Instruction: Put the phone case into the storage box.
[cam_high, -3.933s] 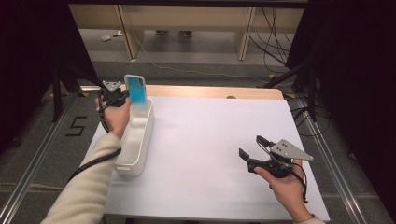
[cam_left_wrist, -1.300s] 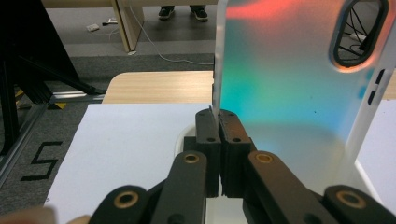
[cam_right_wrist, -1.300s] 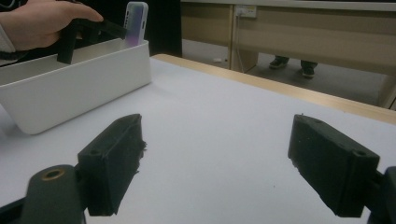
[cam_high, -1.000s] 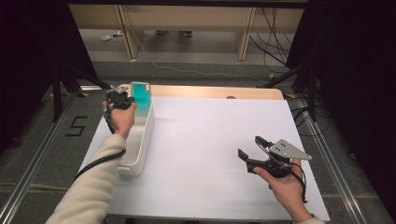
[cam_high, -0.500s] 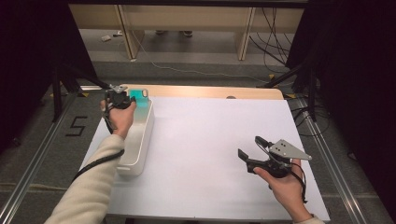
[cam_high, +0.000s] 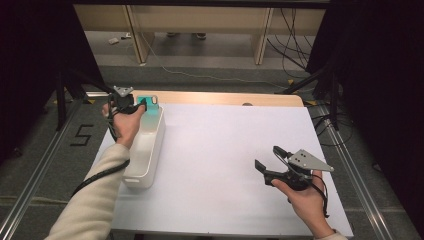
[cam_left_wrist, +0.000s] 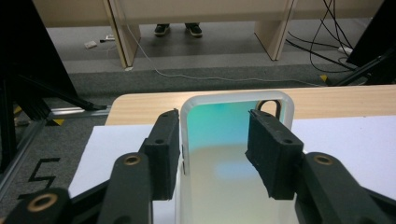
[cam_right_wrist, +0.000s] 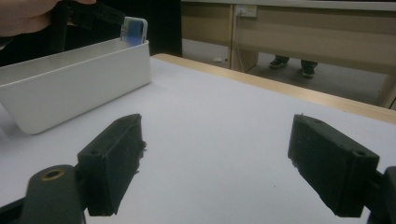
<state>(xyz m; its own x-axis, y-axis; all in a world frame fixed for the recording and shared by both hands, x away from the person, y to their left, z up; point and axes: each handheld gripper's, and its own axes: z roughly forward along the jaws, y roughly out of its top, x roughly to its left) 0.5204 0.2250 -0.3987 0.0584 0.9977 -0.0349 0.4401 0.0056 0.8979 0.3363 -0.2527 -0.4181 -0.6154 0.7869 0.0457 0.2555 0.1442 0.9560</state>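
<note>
Both grippers are over the white table, well apart from each other. Left gripper hovers at the far end of a long white bin that lies along the table's left edge, and a phone case with a white rim and a teal-to-pale back stands between its two black pads. The jaws have just been opening: in the left gripper view the left pad stands just clear of the case's rim, while the right pad lies in front of the case's other edge, so contact there cannot be told; the grip looks let go, with the jaws about half spread. From the high view the case sits upright in the bin's far end, right under the left gripper, with its top edge rising just above the bin's wall; the right gripper view shows the same top edge peeking over the bin. Right gripper rests near the table's near right corner, far from the bin, its jaws spread wide with nothing between them, pointing across the bare white surface toward the bin.
</note>
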